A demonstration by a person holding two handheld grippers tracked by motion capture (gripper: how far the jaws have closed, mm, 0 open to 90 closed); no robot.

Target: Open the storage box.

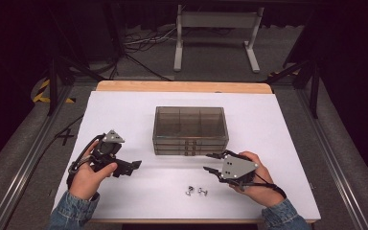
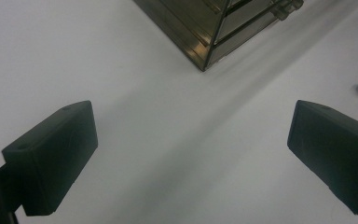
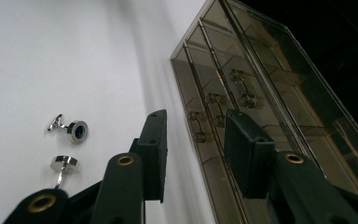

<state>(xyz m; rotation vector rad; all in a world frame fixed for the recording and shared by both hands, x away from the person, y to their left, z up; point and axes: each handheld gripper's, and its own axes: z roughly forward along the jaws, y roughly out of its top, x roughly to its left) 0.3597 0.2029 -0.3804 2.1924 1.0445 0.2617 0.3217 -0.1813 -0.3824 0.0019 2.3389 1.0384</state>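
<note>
While both grippers hover w/ jaws spread & empty, right gripper (image 1: 214,163) sits approx 2 o'clock of the two cufflinks (image 1: 195,190), left gripper (image 1: 133,165) at 10. Cufflinks: tiny, light, hard, slick metal, prob roll-prone; pinch across the post.

the drawer box (image 1: 190,130) looks like smoky, see-through plastic with a glossy, smooth face and clear knobs. in front of it, two cufflinks (image 1: 195,191) shine as polished metal, one with a dark glossy inset. the tabletop (image 1: 124,110) under the box is matt white and smooth, with a bare wooden edge behind the box. the right claw (image 3: 193,140) has matt black pads and brass-coloured rivets.
</note>
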